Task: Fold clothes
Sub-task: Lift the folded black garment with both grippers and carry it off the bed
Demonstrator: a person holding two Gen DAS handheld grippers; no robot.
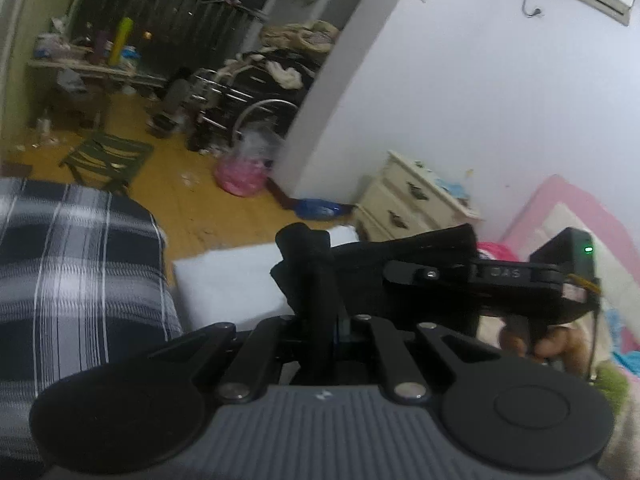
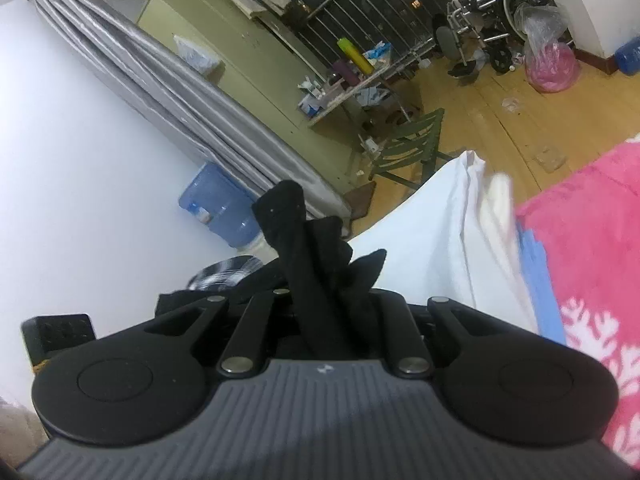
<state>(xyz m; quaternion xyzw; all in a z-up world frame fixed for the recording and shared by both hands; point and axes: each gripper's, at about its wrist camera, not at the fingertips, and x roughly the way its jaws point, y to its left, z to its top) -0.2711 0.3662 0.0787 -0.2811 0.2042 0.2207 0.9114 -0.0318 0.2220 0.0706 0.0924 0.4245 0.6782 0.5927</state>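
Note:
A black garment (image 1: 420, 244) hangs bunched between my two grippers above the bed. In the left wrist view my left gripper (image 1: 306, 248) is shut on a fold of it, and the cloth wraps over the fingers. The right tool's housing (image 1: 512, 276) lies close on the right, with a hand (image 1: 540, 344) under it. In the right wrist view my right gripper (image 2: 292, 220) is shut on the black garment (image 2: 360, 276), which drapes over the fingertips and hides them. Both grippers point somewhat downward.
A white sheet (image 2: 432, 248) and a pink patterned blanket (image 2: 592, 248) cover the bed. Plaid fabric (image 1: 80, 260) fills the left. A cream nightstand (image 1: 412, 196), green chair (image 2: 412, 148), blue water jug (image 2: 216, 208), pink bag (image 1: 240, 172) and wheelchair (image 1: 248, 96) stand on the wooden floor.

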